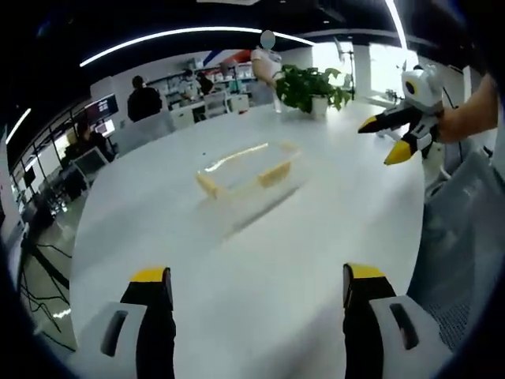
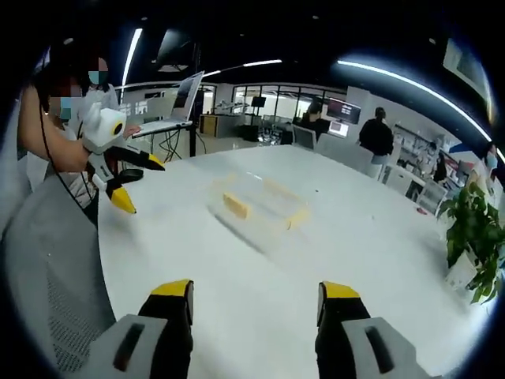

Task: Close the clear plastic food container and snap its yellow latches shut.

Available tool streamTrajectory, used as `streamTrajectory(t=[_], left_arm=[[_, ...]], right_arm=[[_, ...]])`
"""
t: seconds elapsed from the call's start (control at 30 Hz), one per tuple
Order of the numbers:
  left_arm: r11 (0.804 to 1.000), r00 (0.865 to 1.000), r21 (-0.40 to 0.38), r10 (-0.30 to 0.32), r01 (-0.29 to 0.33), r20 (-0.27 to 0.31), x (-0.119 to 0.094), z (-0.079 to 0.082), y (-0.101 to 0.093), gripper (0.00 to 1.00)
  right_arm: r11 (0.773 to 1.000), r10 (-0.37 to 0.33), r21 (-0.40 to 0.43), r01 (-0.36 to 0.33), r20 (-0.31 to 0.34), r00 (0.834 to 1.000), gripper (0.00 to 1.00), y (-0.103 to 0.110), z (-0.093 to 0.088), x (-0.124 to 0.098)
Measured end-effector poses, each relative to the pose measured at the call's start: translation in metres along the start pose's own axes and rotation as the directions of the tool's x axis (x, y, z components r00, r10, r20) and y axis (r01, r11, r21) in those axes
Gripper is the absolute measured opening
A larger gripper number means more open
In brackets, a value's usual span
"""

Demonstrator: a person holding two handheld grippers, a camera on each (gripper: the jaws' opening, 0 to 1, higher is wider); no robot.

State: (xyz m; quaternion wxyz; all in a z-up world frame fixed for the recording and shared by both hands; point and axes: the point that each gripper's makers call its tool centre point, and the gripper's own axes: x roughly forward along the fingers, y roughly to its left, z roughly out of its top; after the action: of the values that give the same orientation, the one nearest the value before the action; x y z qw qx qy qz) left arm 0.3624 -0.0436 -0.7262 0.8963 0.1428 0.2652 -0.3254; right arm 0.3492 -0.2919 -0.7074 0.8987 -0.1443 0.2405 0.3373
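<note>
Both tools hang back from the work here, so the job in hand looks like the approach: the left gripper (image 1: 256, 296) sits with its jaws spread wide and nothing between them, and the right gripper (image 2: 256, 309) is the same, parted and empty. To do this well, I'd bring them in from opposite sides, steady one end of the box and press the lid flat before going for a latch, since a light clear box on a smooth top could well skid away. The clear plastic food container (image 1: 251, 170) lies near the middle of the white table (image 1: 260, 253), well apart from both grippers. It's low, oblong and see-through, its yellow latches (image 2: 236, 205) showing on its sides; whether the lid is seated I can't tell.
</note>
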Motion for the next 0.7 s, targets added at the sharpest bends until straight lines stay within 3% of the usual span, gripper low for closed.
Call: streamTrajectory(t=[0.37, 0.7], left_arm=[[0.999, 1.000, -0.037, 0.016, -0.015, 0.019, -0.016, -0.006, -0.002, 0.89], [0.998, 0.999, -0.053, 0.018, -0.016, 0.037, -0.025, -0.010, -0.009, 0.90]], right_arm=[[0.999, -0.022, 0.030, 0.022, -0.002, 1.000, 0.64, 0.006, -0.014, -0.014], [0.997, -0.041, 0.059, 0.039, 0.039, 0.998, 0.68, 0.014, -0.015, -0.023]])
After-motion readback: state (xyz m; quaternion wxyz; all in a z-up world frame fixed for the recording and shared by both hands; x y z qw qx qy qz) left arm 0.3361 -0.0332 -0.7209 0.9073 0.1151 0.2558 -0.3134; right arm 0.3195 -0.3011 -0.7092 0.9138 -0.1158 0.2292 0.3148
